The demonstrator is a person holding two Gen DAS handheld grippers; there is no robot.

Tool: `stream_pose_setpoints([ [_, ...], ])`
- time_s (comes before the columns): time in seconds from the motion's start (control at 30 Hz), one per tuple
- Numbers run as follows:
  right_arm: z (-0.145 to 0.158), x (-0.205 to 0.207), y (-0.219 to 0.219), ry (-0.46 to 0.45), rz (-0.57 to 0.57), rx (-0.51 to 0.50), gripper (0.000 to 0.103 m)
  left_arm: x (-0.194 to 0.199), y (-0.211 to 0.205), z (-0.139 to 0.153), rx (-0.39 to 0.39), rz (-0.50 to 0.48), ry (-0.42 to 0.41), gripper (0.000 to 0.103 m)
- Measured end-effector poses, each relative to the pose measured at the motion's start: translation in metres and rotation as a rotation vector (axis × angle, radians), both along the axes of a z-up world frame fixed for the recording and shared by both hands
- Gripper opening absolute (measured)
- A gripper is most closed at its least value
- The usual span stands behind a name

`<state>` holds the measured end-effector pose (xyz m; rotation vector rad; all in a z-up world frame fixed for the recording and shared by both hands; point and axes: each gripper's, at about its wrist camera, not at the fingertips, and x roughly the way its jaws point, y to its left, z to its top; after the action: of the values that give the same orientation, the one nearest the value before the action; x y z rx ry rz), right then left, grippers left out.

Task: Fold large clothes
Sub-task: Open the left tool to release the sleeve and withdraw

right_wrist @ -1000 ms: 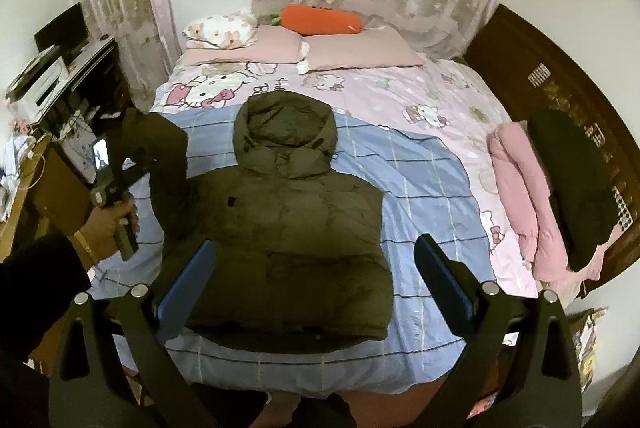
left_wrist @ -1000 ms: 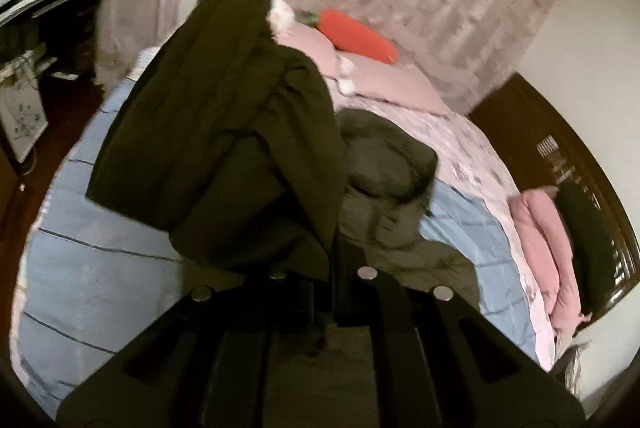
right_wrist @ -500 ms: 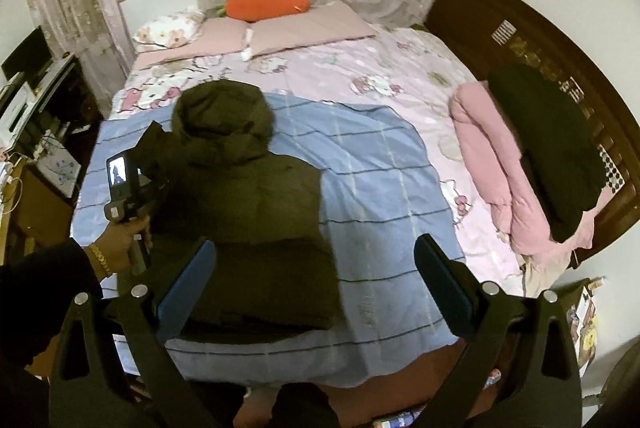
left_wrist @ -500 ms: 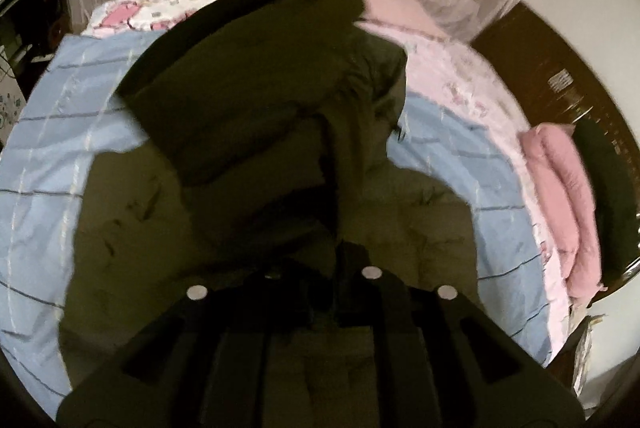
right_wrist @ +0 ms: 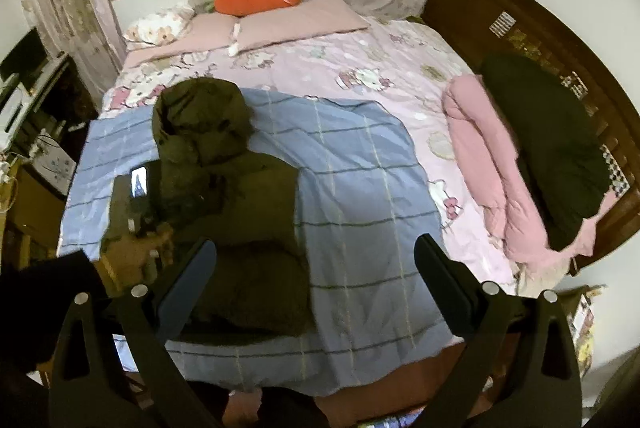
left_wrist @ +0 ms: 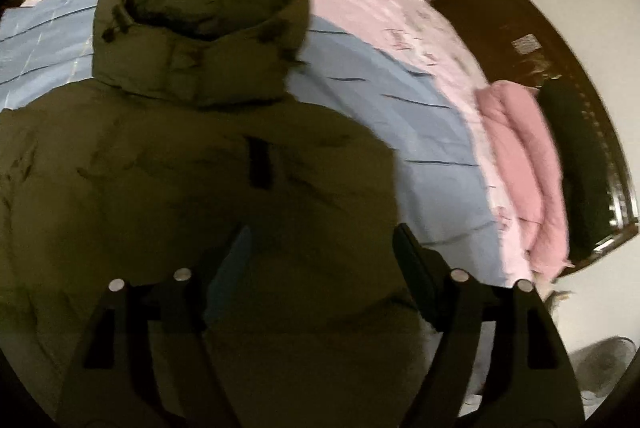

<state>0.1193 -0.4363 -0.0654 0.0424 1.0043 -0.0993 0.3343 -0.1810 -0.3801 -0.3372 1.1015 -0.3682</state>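
Olive hooded jacket (right_wrist: 228, 196) is laid folded on blue sheet (right_wrist: 360, 188); left gripper (left_wrist: 320, 252) is opening, nothing gripped; right gripper (right_wrist: 316, 260) is held wide, empty.

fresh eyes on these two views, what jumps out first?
The dark olive hooded puffer jacket dominates, lying on the blue checked blanket at the near left of the bed, hood toward the pillows. Behind it, an orange carrot-shaped cushion sits on the pink pillows at the head. Along the bed's right edge lies a rolled pink quilt with a dark garment beside it.
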Motion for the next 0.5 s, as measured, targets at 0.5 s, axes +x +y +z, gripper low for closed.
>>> stream_pose_setpoints([
  [0.5, 0.008, 0.058, 0.083, -0.003, 0.025, 0.179, 0.100, -0.115, 0.097, 0.289, 0.424, 0.178, 0.063, 0.101],
])
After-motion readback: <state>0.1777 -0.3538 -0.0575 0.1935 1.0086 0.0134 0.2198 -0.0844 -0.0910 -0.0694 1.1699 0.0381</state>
